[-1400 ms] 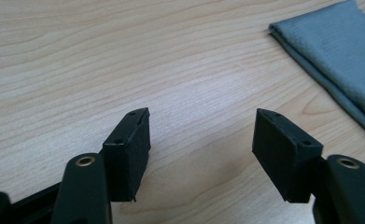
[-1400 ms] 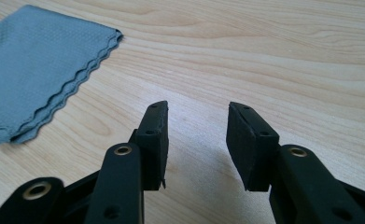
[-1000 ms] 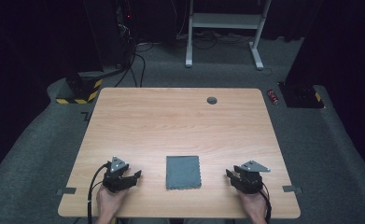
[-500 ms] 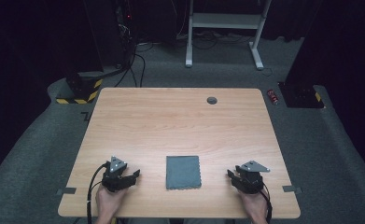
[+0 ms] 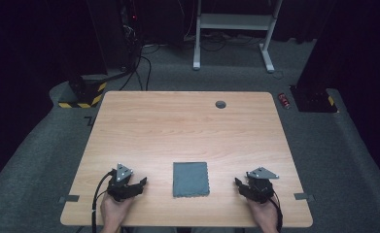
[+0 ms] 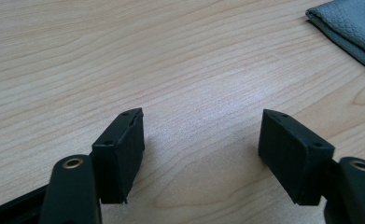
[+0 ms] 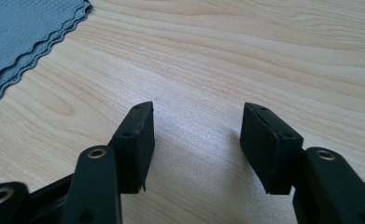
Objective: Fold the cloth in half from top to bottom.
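Left gripper (image 5: 140,183) sits low left of the high view, near the table's front edge, hand behind it. Jaws spread wide and have just been opening; nothing between them, just bare wood in the left gripper view (image 6: 201,140). Right gripper (image 5: 238,183) mirrors it at low right, jaws also apart and just been opening, gap empty in the right gripper view (image 7: 196,140). Both rest low over the table (image 5: 178,126), tips pointing in toward the centre.

Folded grey cloth (image 5: 191,179) lies flat between the two grippers, lower centre of the high view, apart from both. Roughly square, scalloped edge along its near and right sides. Its corner shows at upper right of the left gripper view (image 6: 353,23) and upper left of the right gripper view (image 7: 21,37), wavy layered edge visible there.

Further up, small dark round grommet (image 5: 220,104) near the table's far edge, upper centre right. Beyond the table: grey carpet, white frame legs (image 5: 233,29) at top centre, yellow-black striped base (image 5: 83,94) at upper left, small red item (image 5: 285,100) on the floor at right.
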A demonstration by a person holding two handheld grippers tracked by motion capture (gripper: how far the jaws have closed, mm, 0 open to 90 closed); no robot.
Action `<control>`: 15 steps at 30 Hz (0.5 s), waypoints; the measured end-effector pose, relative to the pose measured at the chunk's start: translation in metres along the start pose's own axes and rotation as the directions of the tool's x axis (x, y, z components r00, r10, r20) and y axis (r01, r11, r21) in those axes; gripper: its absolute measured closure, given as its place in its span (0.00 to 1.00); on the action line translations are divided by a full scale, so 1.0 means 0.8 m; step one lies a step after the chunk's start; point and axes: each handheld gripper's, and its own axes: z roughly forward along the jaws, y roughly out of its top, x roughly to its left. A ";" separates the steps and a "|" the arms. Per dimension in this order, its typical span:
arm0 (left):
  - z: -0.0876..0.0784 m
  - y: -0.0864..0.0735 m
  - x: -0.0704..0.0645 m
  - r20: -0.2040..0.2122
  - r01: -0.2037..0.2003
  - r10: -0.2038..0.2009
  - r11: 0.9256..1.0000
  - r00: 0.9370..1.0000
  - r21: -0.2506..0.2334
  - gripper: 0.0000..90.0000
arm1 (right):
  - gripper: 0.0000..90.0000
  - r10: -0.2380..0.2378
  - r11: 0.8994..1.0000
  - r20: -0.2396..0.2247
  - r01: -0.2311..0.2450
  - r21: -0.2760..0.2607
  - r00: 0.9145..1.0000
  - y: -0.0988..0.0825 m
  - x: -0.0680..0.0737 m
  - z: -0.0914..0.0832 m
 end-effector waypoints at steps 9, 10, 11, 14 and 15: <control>0.000 0.000 0.000 0.002 -0.001 0.001 1.000 1.000 0.001 0.33 | 0.47 0.002 1.000 0.002 -0.002 0.001 1.000 0.000 0.001 0.000; 0.000 0.000 0.000 0.002 -0.001 0.001 1.000 1.000 0.001 0.33 | 0.47 0.002 1.000 0.003 -0.002 0.001 1.000 0.000 0.001 0.000; 0.000 0.000 0.000 0.001 -0.002 0.002 1.000 1.000 0.002 0.33 | 0.47 0.002 1.000 0.003 -0.002 0.001 1.000 0.000 0.001 0.000; 0.000 0.000 0.000 0.002 -0.002 0.002 1.000 1.000 0.003 0.33 | 0.47 0.003 1.000 0.004 -0.003 0.001 1.000 0.000 0.001 0.000; 0.000 0.000 0.000 0.003 -0.002 0.002 1.000 1.000 0.002 0.32 | 0.47 0.003 1.000 0.004 -0.003 0.001 1.000 0.000 0.001 0.000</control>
